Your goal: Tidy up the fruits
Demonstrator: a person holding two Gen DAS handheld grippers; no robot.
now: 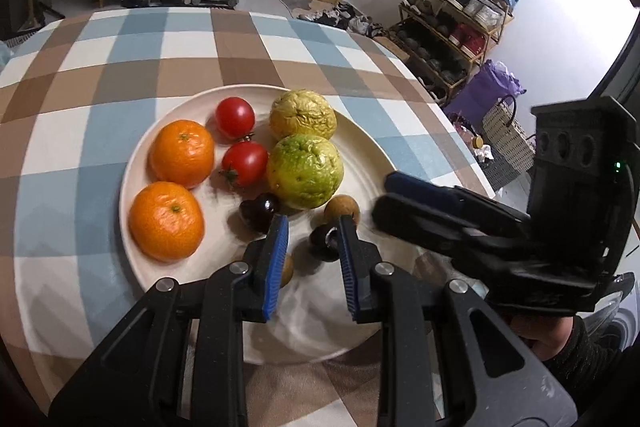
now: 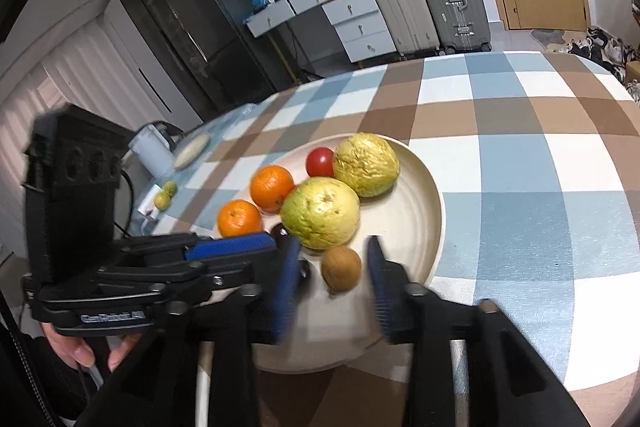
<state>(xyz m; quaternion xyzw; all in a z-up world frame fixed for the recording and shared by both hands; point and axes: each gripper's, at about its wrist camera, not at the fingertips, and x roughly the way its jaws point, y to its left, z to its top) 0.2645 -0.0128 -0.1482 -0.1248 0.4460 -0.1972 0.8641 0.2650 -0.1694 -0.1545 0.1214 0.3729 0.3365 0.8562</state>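
Widest first: the checked bench [image 1: 100, 99], with one pale plate [image 1: 132, 163] on it holding every fruit, so the sorting happens inside that rim.

Both tools reach in over the near edge. The right gripper [image 2: 334, 243] has its jaws parted to a middling width, pads clear of everything. The left gripper [image 1: 314, 221] has its jaws drawn in to a narrow slot, near enough closed, with nothing pinched.

Now the fruit. There's a big green-yellow fruit [image 1: 305, 171], pitted and blotchy, touching a wrinkled yellow fruit [image 1: 303, 114] behind it. Like sits with like, by the look of it.

Two glossy oranges [image 1: 182, 153] [image 1: 166, 221] sit on the left side, one behind the other. Two red tomatoes [image 1: 235, 117] [image 1: 245, 163] stand in a column between the oranges and the big pair.

At the near edge, two dark shiny fruits [image 1: 259, 211] [image 1: 320, 241] lie just ahead of the left fingers.

Smallest of note is a round brown fruit [image 2: 341, 269], dull-skinned. It sits on the plate between the right jaws, just in front of the green-yellow one, and my guess is it belongs with the small ones. A second brown one peeks from behind the left finger.
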